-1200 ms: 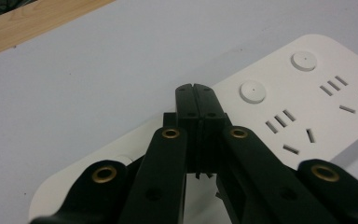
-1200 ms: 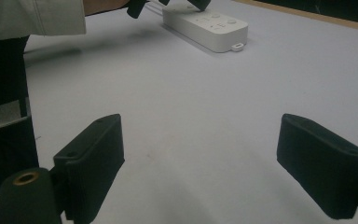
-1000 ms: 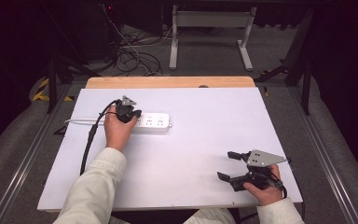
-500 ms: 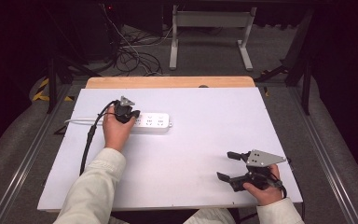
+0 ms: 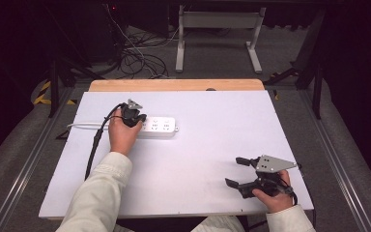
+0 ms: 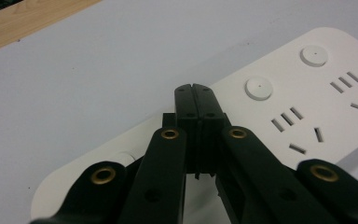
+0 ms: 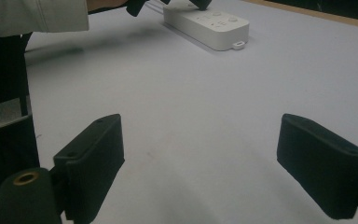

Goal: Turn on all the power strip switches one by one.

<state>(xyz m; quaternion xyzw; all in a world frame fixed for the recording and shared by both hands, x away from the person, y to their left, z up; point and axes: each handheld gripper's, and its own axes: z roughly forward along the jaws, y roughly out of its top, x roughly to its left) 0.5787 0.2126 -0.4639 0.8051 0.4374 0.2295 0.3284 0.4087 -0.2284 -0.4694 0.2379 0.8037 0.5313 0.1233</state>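
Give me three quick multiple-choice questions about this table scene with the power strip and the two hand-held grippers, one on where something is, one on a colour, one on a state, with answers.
1. Where does the power strip lie on the table?
A. far left part
B. near right corner
C. dead centre

2. What colour is the power strip?
A. black
B. white
C. yellow

3. How do the jaws of the right gripper stand?
A. shut tight
C. clamped on the strip
B. wide open, nothing between

Answers:
1 A: in the high view it lies far and to the left, under the left gripper, with its cord running off to the left.
2 B: its casing is white in all three views.
3 B: in the right gripper view the two black jaws stand far apart over bare table, while the left gripper's jaws are pressed together over the strip.
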